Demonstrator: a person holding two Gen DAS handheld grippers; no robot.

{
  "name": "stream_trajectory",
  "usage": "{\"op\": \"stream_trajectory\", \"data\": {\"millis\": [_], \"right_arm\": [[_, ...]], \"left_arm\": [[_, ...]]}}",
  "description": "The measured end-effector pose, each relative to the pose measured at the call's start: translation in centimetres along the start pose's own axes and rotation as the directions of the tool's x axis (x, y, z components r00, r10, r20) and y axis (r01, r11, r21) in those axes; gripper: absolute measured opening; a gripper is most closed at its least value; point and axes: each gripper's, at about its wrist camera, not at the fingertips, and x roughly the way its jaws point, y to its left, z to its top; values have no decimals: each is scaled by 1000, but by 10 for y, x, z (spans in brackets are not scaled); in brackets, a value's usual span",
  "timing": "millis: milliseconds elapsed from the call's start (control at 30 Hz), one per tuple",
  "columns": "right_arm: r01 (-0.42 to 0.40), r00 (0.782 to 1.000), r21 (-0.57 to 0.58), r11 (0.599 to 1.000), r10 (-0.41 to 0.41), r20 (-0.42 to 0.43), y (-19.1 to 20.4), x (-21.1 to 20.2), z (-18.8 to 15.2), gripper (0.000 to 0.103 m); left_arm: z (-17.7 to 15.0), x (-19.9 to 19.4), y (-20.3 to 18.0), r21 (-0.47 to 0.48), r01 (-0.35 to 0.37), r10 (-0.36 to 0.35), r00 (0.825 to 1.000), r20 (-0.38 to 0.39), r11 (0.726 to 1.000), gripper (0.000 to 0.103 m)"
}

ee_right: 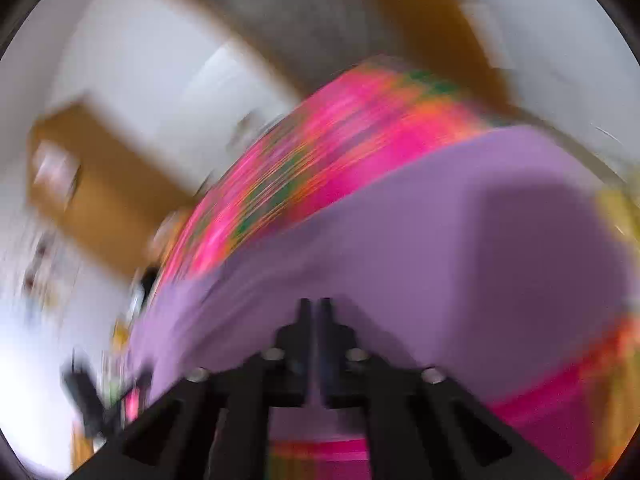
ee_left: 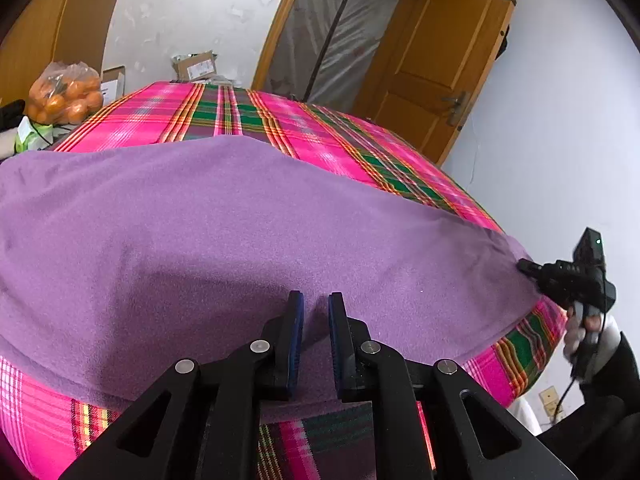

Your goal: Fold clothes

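Observation:
A purple fleece cloth [ee_left: 224, 216] lies spread over a surface covered in pink plaid fabric [ee_left: 224, 112]. At its near edge, my left gripper [ee_left: 316, 308] has its jaws close together with a fold of the cloth pinched between the blue pads. At the cloth's right corner my right gripper [ee_left: 522, 266] is shut on the fabric, which is pulled into creases toward its tip. The right wrist view is heavily blurred. It shows the right gripper [ee_right: 315, 308] with its fingers nearly touching over the purple cloth [ee_right: 460, 240].
A bag of oranges [ee_left: 66, 94] and cardboard boxes [ee_left: 196, 66] sit beyond the far edge. A wooden door [ee_left: 448, 52] stands open at the back right beside a plastic-covered doorway. A person's hand [ee_left: 580, 332] and dark sleeve hold the right gripper.

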Motion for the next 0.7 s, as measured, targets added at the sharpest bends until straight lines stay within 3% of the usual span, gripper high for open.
{"op": "stream_trajectory", "data": {"millis": [167,233,333,400,567,700], "right_arm": [[113,980,154,982,-136,145,-33,-34,11,2],[109,984,92,990,-121,130,-15,-26,7,15],[21,999,-65,998,-18,45,27,0,-6,16],[-35,999,-183,983,34,-7,57,16,-21,16],[-226,967,-429,875,147,-209,126,52,-79,16],[-309,942,-601,737,153,-298,163,57,-124,16]], "left_arm": [[-2,0,-1,8,-5,5,1000,11,1000,13],[-2,0,-3,16,-14,14,1000,11,1000,13],[-3,-2,-7,36,-27,27,1000,10,999,13],[-6,-4,-11,57,-35,34,999,10,998,15],[-16,-10,-24,131,-43,42,999,9,990,17],[-20,-7,-40,185,1,0,1000,-6,983,18]]}}
